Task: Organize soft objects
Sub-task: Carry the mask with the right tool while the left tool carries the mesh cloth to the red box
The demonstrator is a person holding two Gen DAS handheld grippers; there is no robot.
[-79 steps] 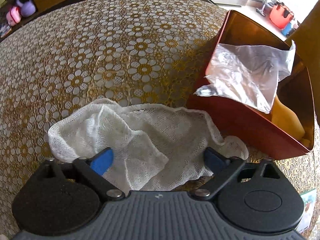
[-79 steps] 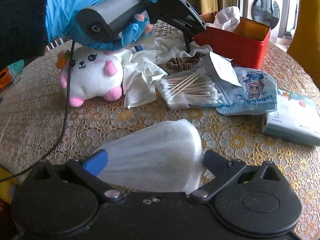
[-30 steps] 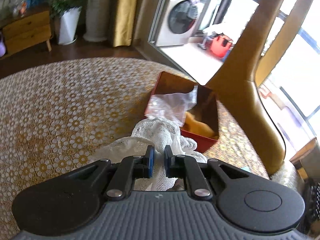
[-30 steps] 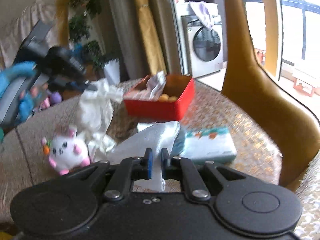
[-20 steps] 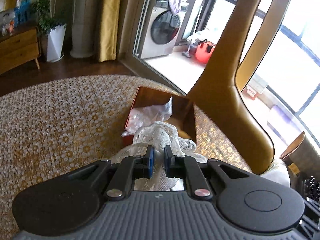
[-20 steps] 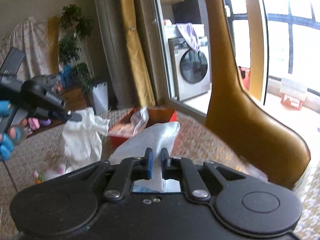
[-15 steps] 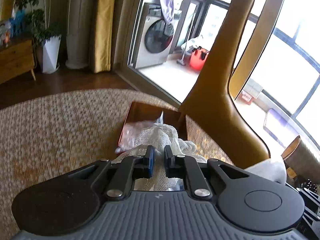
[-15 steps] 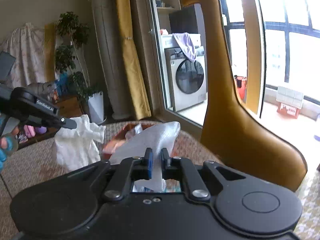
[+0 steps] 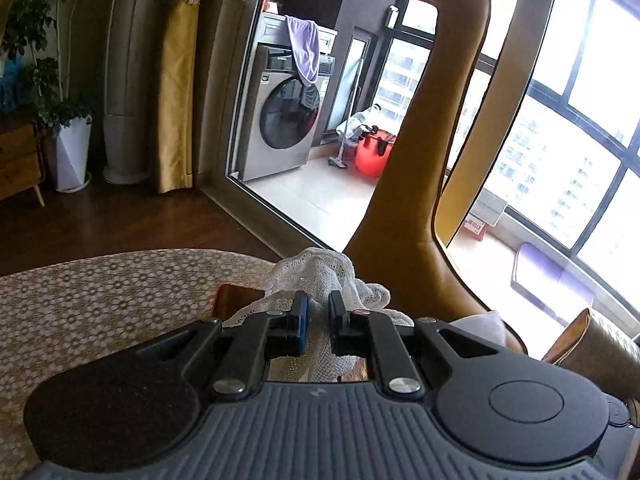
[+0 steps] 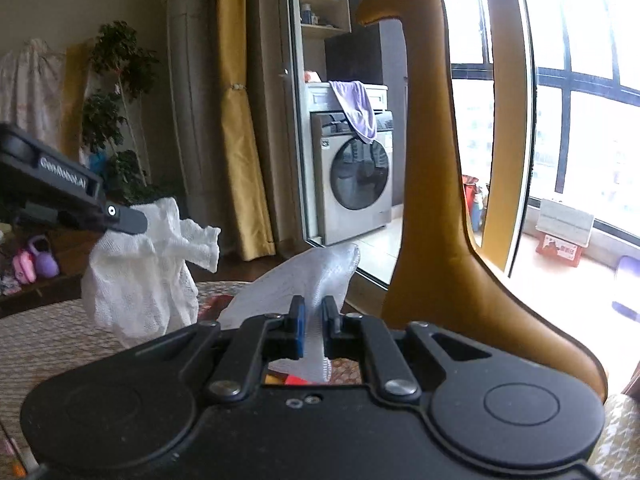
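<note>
Both cameras ride just behind their hand-held gripper fingers, looking forward and slightly down over the bench [image 9: 100, 292] edge. Shared ahead: washer [image 9: 284, 120], giraffe figure [image 10: 432, 200], windows. Right view catches the left hand-held gripper [image 10: 124, 218] at left.

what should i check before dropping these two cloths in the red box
1. Left tool clamped on the gauze cloth: ok.
2. Right tool clamped on the smooth white cloth: ok.
3. Gauze cloth hanging clear of the table: ok.
4. Red box in view: only a corner, not ok.
5. Room left in the box: cannot tell.
6. The two cloths apart, not tangled: ok.
</note>
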